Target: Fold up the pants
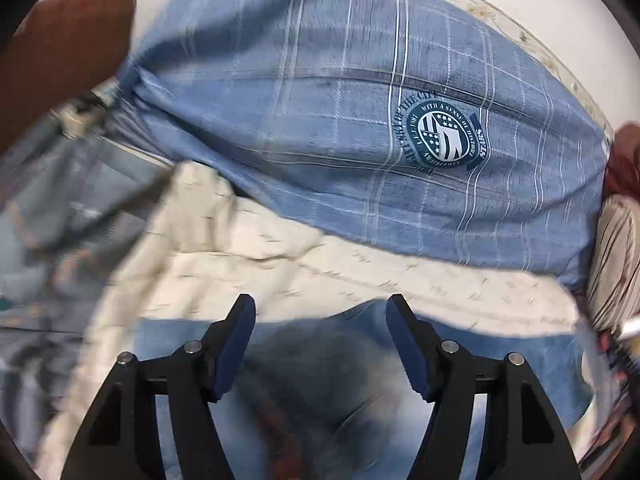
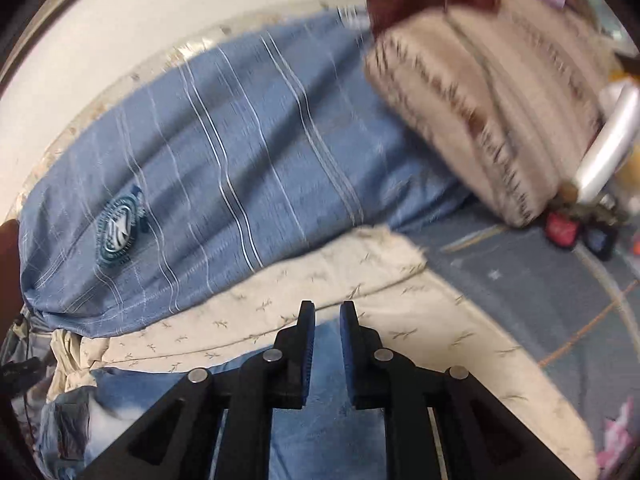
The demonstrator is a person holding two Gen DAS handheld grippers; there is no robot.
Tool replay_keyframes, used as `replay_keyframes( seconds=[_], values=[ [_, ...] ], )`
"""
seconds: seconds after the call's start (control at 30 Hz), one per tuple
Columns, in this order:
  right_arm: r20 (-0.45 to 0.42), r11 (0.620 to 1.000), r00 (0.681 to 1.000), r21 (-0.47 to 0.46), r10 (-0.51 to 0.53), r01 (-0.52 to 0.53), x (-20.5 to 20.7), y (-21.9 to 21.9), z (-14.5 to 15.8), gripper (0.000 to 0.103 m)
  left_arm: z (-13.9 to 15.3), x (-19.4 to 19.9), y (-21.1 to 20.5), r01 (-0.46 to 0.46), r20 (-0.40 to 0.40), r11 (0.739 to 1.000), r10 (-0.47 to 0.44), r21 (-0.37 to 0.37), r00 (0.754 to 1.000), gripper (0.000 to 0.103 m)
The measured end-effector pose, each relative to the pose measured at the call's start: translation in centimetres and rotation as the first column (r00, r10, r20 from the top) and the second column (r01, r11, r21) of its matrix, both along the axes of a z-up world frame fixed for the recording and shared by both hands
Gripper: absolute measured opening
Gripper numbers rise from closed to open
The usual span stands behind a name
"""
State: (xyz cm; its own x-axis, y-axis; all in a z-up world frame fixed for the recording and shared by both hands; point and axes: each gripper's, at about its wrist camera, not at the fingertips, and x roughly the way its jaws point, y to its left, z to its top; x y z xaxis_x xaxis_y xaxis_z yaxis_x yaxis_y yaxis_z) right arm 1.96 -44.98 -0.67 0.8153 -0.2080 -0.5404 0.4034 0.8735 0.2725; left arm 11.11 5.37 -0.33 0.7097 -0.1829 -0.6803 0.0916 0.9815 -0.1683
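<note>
Denim jeans (image 1: 304, 392) lay under both tongs; the left gripper (image 1: 320, 312) stood wide apart, the right gripper (image 2: 327, 316) nearly together, apparently pinching denim, a blue plaid pillow (image 2: 224, 168) beyond.

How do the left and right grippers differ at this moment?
The left gripper has its jaws spread wide; the right gripper has only a narrow gap between its jaws. The left view is sharper; the right view is more motion-blurred. Both hover over the blue denim pants on the cream sheet, holding nothing.
</note>
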Motion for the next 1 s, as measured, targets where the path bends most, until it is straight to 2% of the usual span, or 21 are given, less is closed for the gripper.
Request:
replay_keyframes(
  seconds=[0.07, 0.13, 0.2, 0.33, 0.37, 0.43, 0.63, 0.77, 0.83, 0.9, 0.97, 1.0],
  values=[
    [0.021, 1.000, 0.999, -0.014, -0.027, 0.027, -1.3, 0.1, 0.9, 0.015, -0.5, -2.5, 0.7, 0.003, 0.001, 1.000, -0.003, 0.022, 1.000, 0.072],
    [0.028, 0.999, 0.999, 0.021, -0.035, 0.034, -2.1, -0.1, 1.1, 0.015, -2.1, -5.0, 1.6, -0.005, -0.021, 0.999, 0.006, 0.048, 1.000, 0.072],
    [0.024, 0.997, 1.000, 0.073, 0.015, -0.016, -3.0, 0.7, 0.8, 0.015, -3.9, -6.4, 2.2, -0.018, -0.058, 0.997, 0.023, 0.077, 0.998, 0.072],
    [-0.035, 0.971, 0.983, 0.164, 0.181, -0.173, -3.0, 5.2, -1.1, 0.014, -7.1, -6.6, 2.0, 0.031, -0.180, 0.994, -0.011, 0.109, 0.984, 0.072],
    [-0.056, 0.961, 0.970, 0.162, 0.237, -0.226, -2.6, 6.8, -1.4, 0.014, -7.7, -6.6, 2.0, 0.037, -0.202, 0.993, -0.013, 0.116, 0.979, 0.072],
    [-0.096, 0.931, 0.931, 0.140, 0.353, -0.338, -1.5, 10.7, -1.8, 0.014, -8.1, -7.3, 2.1, 0.044, -0.197, 0.992, -0.019, 0.120, 0.980, 0.073],
    [-0.166, 0.833, 0.820, 0.199, 0.548, -0.517, 1.3, 18.6, -4.1, 0.014, -8.7, -8.4, 1.2, 0.080, -0.160, 0.975, -0.047, 0.205, 0.986, 0.074],
    [-0.251, 0.756, 0.716, 0.140, 0.651, -0.639, 1.7, 24.3, -5.8, 0.015, -8.8, -7.6, 2.0, 0.075, -0.170, 0.989, -0.053, 0.129, 0.984, 0.078],
    [-0.366, 0.729, 0.661, 0.080, 0.656, -0.679, 1.9, 26.7, -7.9, 0.016, -8.8, -7.4, 2.0, 0.072, -0.172, 0.991, -0.052, 0.110, 0.984, 0.078],
    [-0.355, 0.706, 0.665, -0.018, 0.657, -0.708, 1.2, 27.5, -8.1, 0.016, -8.3, -7.6, 1.6, 0.064, -0.137, 0.989, -0.046, 0.133, 0.990, 0.078],
    [-0.353, 0.704, 0.659, -0.002, 0.664, -0.710, 1.0, 27.1, -8.0, 0.016, -7.5, -8.0, 1.2, 0.048, -0.084, 0.988, -0.036, 0.148, 0.996, 0.078],
    [-0.344, 0.716, 0.664, 0.036, 0.664, -0.697, 1.0, 26.5, -7.9, 0.016, -6.9, -8.2, 1.1, 0.037, -0.049, 0.989, -0.030, 0.142, 0.998, 0.078]
  ],
)
